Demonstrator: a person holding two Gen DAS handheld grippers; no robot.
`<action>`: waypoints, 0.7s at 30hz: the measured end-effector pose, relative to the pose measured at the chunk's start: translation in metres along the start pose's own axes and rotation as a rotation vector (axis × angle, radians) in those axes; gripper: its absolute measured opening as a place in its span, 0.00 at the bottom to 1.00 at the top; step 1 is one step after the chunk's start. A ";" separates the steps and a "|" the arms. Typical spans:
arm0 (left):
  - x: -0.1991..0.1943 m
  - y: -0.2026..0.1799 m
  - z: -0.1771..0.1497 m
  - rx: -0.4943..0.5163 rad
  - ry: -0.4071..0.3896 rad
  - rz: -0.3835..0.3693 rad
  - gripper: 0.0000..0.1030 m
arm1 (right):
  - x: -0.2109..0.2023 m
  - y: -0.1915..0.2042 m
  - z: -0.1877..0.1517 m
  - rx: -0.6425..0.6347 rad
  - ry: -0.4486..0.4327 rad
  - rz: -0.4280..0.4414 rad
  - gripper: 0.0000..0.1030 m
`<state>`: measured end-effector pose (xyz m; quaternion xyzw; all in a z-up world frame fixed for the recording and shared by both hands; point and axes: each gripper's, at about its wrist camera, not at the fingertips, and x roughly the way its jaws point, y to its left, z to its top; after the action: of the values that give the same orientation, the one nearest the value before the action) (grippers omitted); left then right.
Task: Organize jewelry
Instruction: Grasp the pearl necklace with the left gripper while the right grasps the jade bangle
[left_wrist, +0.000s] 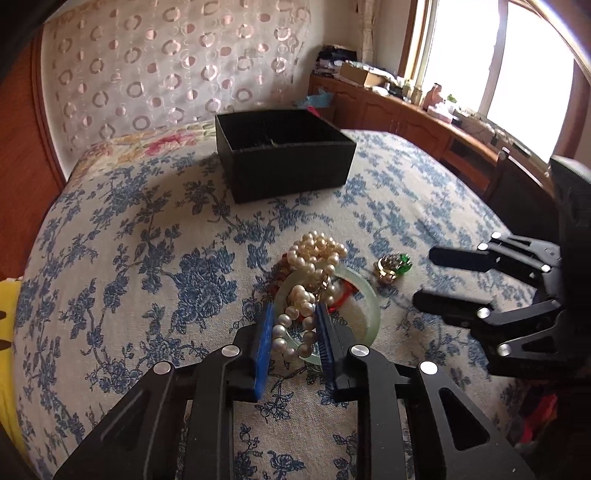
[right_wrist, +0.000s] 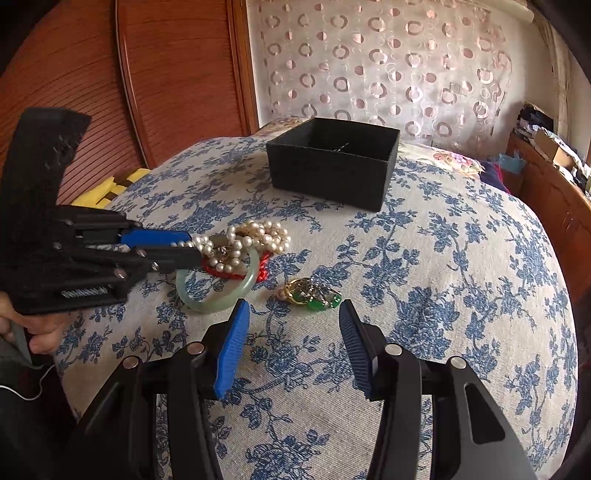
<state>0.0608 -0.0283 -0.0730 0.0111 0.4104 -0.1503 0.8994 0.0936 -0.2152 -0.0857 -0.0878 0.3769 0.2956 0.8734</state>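
A pile of jewelry lies on the blue-flowered bedspread: a pearl necklace (left_wrist: 314, 258), a pale green jade bangle (left_wrist: 369, 306) and a red cord (right_wrist: 258, 273). My left gripper (left_wrist: 295, 325) is shut on the near pearl strand; it also shows in the right wrist view (right_wrist: 192, 247). A gold and green brooch (right_wrist: 310, 295) lies apart to the right. My right gripper (right_wrist: 293, 321) is open and empty, just short of the brooch. An open black box (left_wrist: 284, 155) stands farther back on the bed.
A wooden headboard (right_wrist: 177, 74) and a patterned curtain (left_wrist: 166, 74) stand behind the bed. A cluttered wooden counter (left_wrist: 424, 114) runs under the window at right. A yellow cloth (right_wrist: 99, 192) lies at the bed's left edge.
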 end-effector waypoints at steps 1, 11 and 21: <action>-0.004 0.000 0.001 -0.002 -0.013 0.003 0.20 | 0.001 0.001 0.001 -0.003 0.001 0.002 0.51; -0.053 0.024 0.018 -0.052 -0.147 0.051 0.20 | 0.009 0.013 0.013 -0.028 0.008 0.024 0.51; -0.067 0.050 0.013 -0.100 -0.166 0.069 0.20 | 0.031 0.029 0.027 -0.069 0.041 0.047 0.37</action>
<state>0.0428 0.0350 -0.0196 -0.0320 0.3410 -0.0989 0.9343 0.1099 -0.1679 -0.0863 -0.1149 0.3862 0.3271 0.8548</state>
